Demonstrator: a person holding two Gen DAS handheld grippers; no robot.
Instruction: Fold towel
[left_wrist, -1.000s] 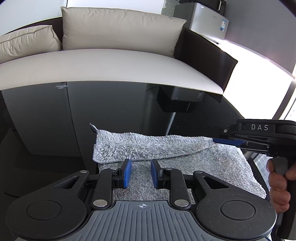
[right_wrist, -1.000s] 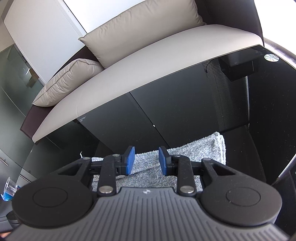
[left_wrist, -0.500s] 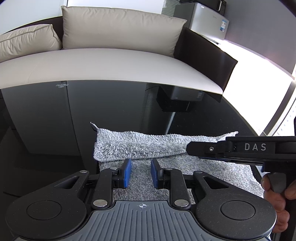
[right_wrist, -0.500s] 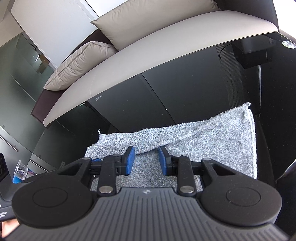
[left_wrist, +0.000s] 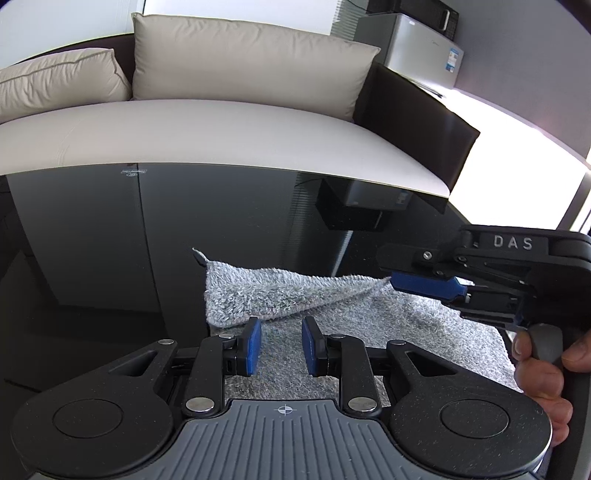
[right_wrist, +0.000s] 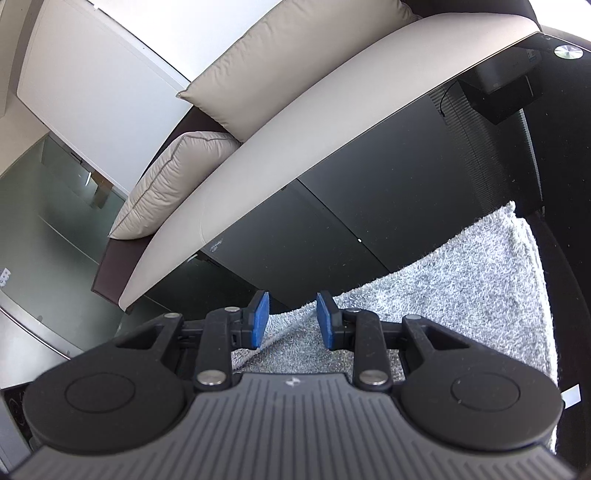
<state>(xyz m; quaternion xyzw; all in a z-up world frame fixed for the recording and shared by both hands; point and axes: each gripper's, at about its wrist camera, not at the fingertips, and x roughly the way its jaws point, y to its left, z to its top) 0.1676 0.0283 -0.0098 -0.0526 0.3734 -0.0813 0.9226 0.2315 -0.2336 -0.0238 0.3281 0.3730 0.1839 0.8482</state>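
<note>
Since half a second ago the right gripper (left_wrist: 424, 286) has risen to the towel's (left_wrist: 424, 332) far right corner, jaws parted around it. Left gripper (left_wrist: 281, 345) hovers spread above the near edge. Towel lies on the black table (left_wrist: 92, 240), far strip folded over; I judge the fold half made.

right hand-held gripper (left_wrist: 424, 286) swung back right, towel (left_wrist: 424, 325) corner lifted again
</note>
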